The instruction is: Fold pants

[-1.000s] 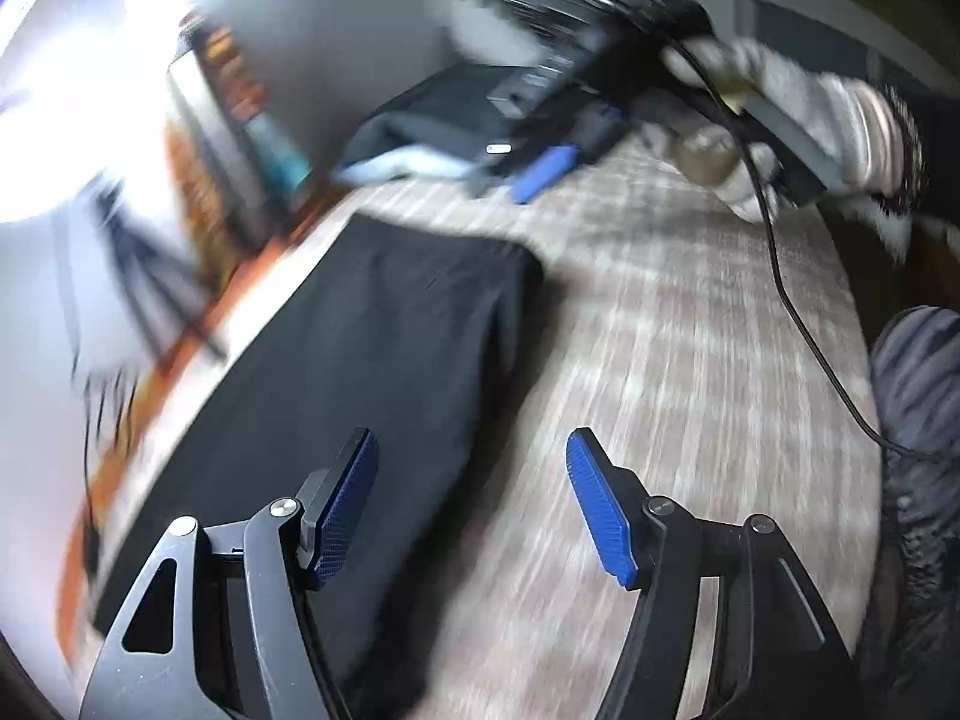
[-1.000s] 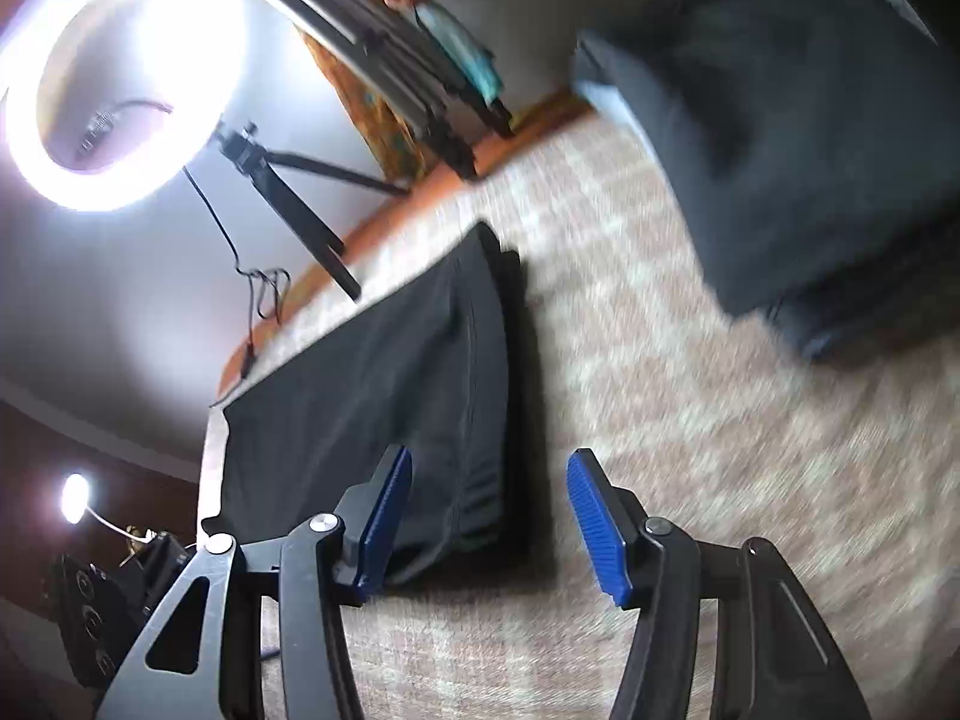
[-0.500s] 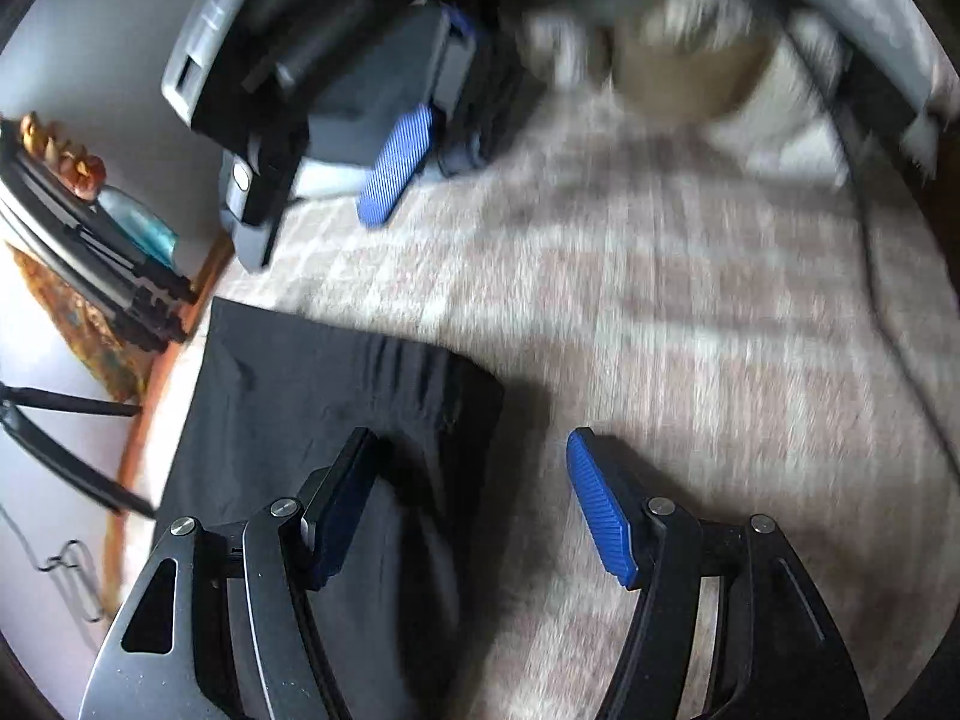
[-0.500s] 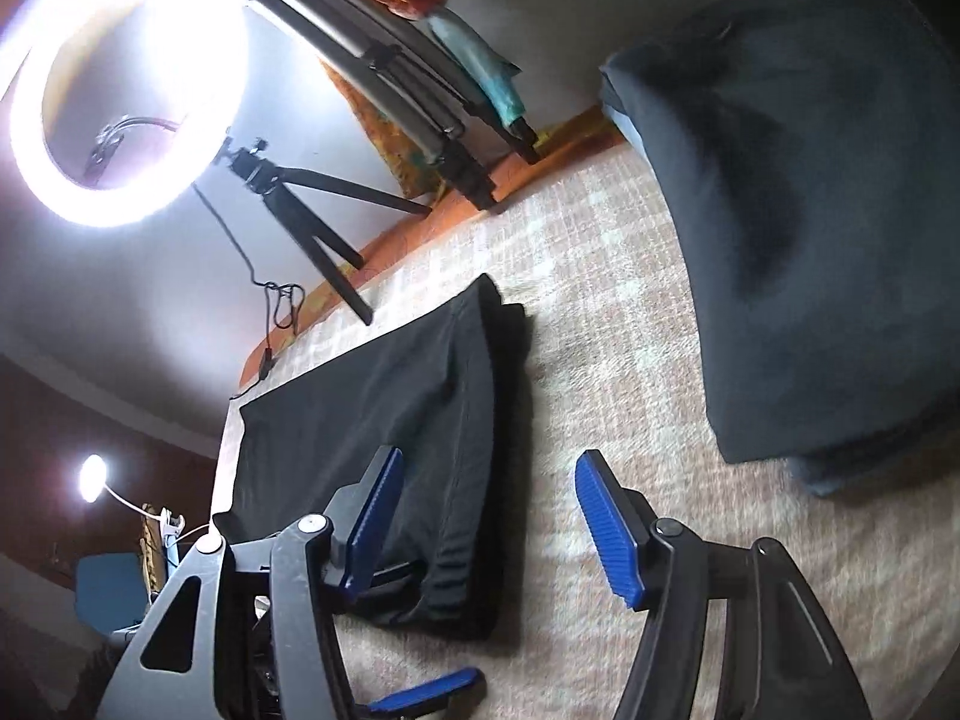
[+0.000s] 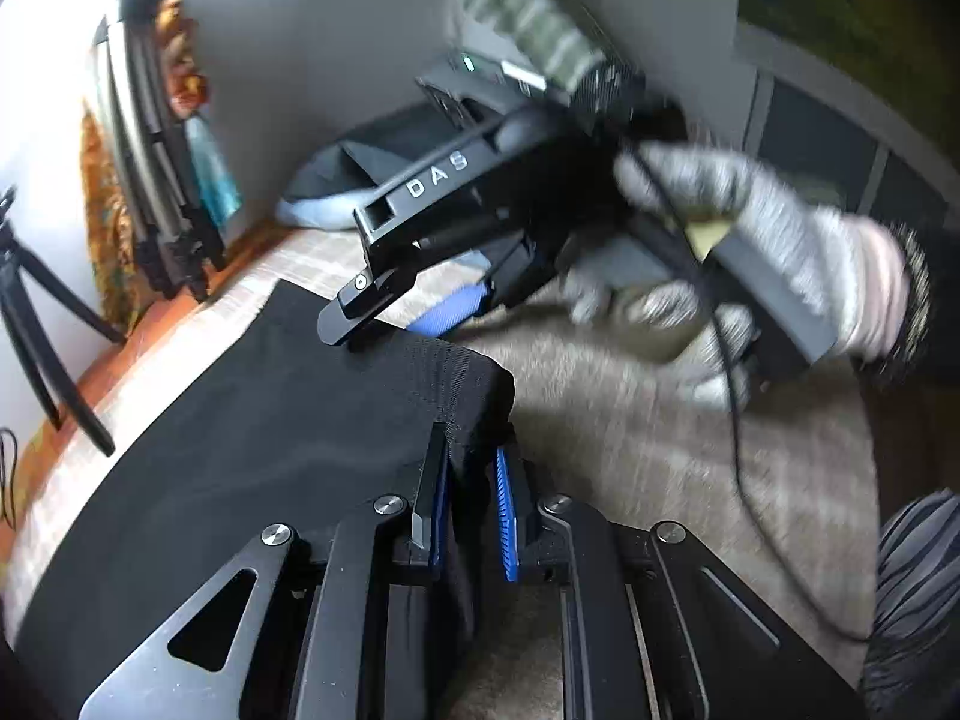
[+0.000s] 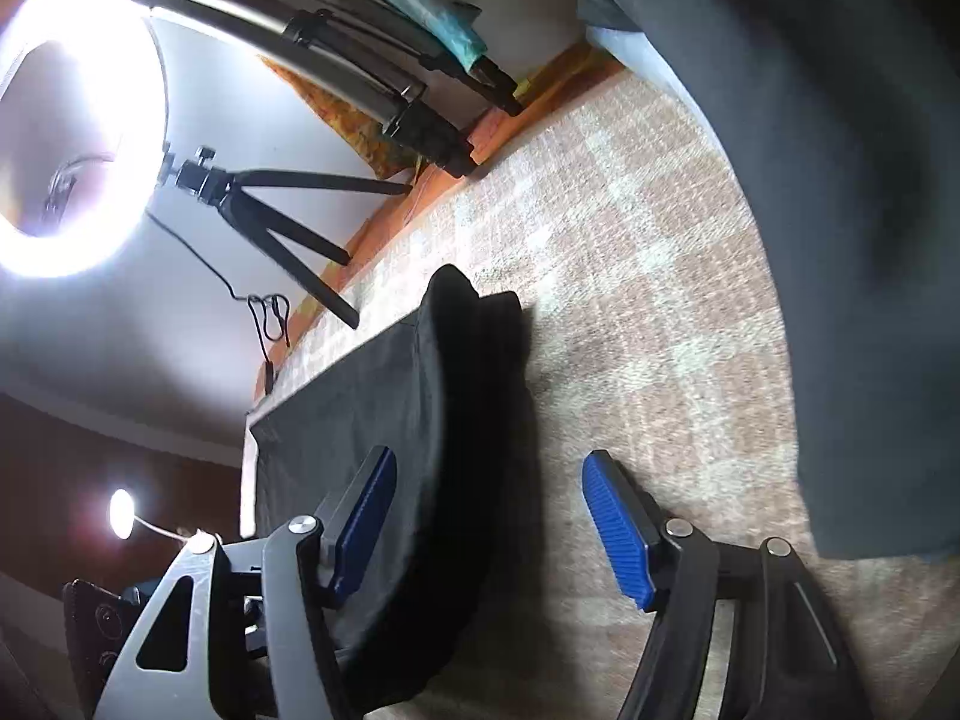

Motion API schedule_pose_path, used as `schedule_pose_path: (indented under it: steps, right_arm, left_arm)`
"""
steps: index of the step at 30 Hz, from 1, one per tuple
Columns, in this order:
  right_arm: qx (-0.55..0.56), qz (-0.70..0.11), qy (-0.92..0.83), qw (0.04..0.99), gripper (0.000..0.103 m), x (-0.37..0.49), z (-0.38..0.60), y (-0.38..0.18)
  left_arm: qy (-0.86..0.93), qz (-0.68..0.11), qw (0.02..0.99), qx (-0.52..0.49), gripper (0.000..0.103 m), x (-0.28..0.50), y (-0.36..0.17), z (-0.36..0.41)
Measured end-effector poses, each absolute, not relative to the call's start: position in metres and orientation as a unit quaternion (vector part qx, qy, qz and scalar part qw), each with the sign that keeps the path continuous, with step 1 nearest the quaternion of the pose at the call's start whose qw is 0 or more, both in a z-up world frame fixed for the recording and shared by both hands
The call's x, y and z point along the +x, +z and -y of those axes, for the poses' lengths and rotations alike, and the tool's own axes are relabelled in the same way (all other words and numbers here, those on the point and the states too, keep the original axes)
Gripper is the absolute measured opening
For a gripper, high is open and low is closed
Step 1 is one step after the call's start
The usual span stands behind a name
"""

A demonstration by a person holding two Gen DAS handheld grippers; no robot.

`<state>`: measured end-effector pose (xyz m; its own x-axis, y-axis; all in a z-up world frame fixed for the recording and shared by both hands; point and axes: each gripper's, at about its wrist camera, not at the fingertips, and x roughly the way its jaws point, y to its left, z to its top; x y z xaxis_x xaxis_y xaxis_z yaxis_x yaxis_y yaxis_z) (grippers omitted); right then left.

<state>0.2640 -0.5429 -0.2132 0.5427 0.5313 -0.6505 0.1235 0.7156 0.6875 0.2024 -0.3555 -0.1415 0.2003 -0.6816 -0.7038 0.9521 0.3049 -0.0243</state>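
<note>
Black pants (image 5: 258,432) lie flat on a beige checked bedcover (image 5: 648,438). My left gripper (image 5: 470,480) is shut on the pants' near waistband corner, and the cloth bunches up between the blue pads. In the right wrist view the same pants (image 6: 384,414) stretch away, with one end raised. My right gripper (image 6: 489,510) is open, its jaws standing wide over the pants' edge, with nothing in it. It also shows in the left wrist view (image 5: 414,306), held by a gloved hand (image 5: 774,246) above the pants' far corner.
A dark pillow (image 6: 840,210) lies on the bed at right. A ring light (image 6: 66,150) on a tripod (image 6: 270,210) and folded stands (image 6: 372,78) lean by the wall. A cable (image 5: 738,420) hangs from the right gripper. An orange bed edge (image 5: 108,372) runs at left.
My left gripper has closed on the pants' waistband corner and lifted it a little. My right gripper has moved closer over the pants' edge, still open.
</note>
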Motion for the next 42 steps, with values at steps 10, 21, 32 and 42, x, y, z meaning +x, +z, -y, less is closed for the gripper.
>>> schedule_pose_path:
  steps: [10, 21, 32, 42]
  right_arm:
    - [0.426, -0.452, 0.143, 0.771, 0.025, 0.293, 0.526, -0.226]
    - [0.330, -0.412, 0.126, 0.840, 0.013, 0.290, 0.464, -0.135]
    - [0.272, -0.409, 0.142, 0.860, 0.012, 0.312, 0.357, -0.080]
    - [0.195, -0.445, 0.156, 0.860, 0.012, 0.323, 0.256, -0.070]
  left_arm:
    - [-0.550, -0.301, 0.756, 0.189, 0.012, 0.196, -0.129, 0.340]
    - [-0.548, -0.286, 0.777, 0.117, 0.010, 0.196, -0.095, 0.283]
    - [-0.521, -0.277, 0.805, 0.067, 0.003, 0.207, -0.074, 0.189]
    - [-0.462, -0.274, 0.843, 0.039, 0.003, 0.223, -0.084, 0.105]
